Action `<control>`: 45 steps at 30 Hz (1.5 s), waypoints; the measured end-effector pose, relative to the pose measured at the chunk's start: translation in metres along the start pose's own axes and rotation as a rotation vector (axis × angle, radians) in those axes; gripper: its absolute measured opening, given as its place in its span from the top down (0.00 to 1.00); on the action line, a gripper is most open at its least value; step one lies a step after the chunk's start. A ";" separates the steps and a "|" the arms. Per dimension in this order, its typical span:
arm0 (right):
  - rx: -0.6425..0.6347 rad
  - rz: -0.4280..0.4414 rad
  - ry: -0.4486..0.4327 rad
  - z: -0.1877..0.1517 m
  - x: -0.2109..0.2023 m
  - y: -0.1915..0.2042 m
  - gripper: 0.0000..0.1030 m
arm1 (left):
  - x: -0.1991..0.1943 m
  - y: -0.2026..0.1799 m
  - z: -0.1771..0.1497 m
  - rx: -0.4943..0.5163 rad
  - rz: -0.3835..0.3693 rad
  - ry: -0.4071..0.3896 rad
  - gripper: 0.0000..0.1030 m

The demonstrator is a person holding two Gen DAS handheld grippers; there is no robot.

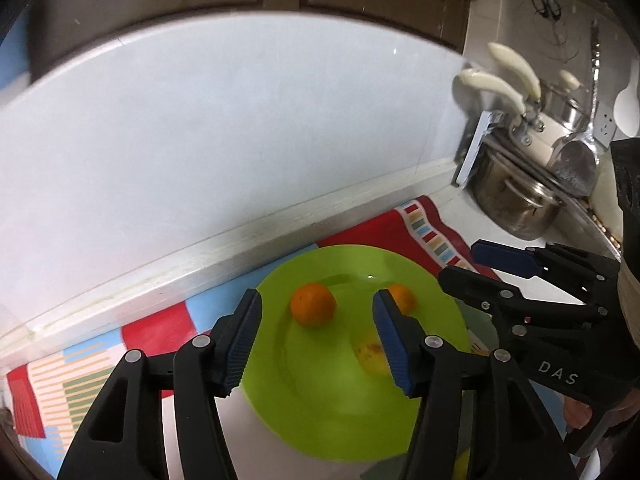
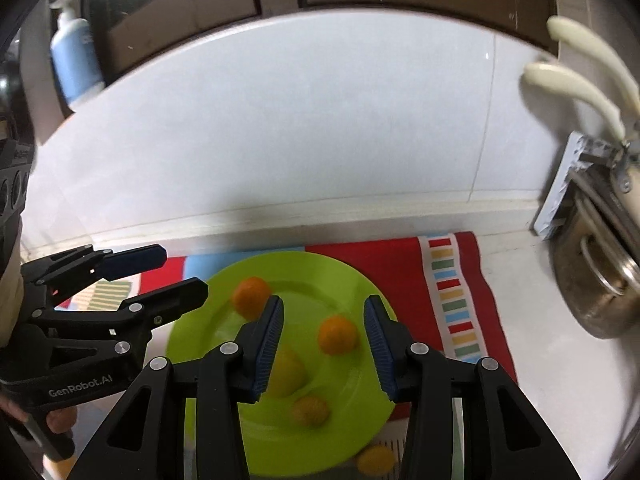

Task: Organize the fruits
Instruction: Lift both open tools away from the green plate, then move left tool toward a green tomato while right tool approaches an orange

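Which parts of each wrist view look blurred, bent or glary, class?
Left wrist view: the wall edge bows from fisheye; a small glare spot sits on the green plate; the yellow fruit is smeared. Right wrist view: the oranges look soft, while the right tongs stay sharp.

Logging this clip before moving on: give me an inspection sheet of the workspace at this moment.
Surface: pale counter with a striped cloth on it.
Job's things: green plate on the cloth holds three oranges, e.g. one, and a yellow fruit; another fruit lies off the plate by its near rim.
Clutter: steel pot at right, rack with cream handles above it.
Grippers: left gripper and right gripper both open, empty, above the plate.
Cables: nothing seen.
Surroundings: white wall, dark cabinets, pump bottle upper left.
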State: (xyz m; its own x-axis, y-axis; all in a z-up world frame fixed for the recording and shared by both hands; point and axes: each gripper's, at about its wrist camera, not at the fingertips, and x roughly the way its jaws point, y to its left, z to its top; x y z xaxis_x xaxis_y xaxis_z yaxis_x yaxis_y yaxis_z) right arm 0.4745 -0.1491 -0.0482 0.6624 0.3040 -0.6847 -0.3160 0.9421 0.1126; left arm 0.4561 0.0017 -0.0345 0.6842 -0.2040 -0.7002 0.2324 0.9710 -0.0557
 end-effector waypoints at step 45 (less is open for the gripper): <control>0.007 -0.219 -0.190 -0.133 -0.195 0.057 0.28 | -0.170 -0.050 -0.117 0.102 0.030 -0.199 0.10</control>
State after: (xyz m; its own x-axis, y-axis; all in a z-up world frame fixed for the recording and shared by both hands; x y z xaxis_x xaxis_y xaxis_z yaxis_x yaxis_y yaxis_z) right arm 0.2371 -0.1735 -0.0045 0.8298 0.1142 -0.5462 -0.1477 0.9889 -0.0177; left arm 0.2474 0.0026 0.0045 0.8122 -0.2057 -0.5459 0.2717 0.9615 0.0419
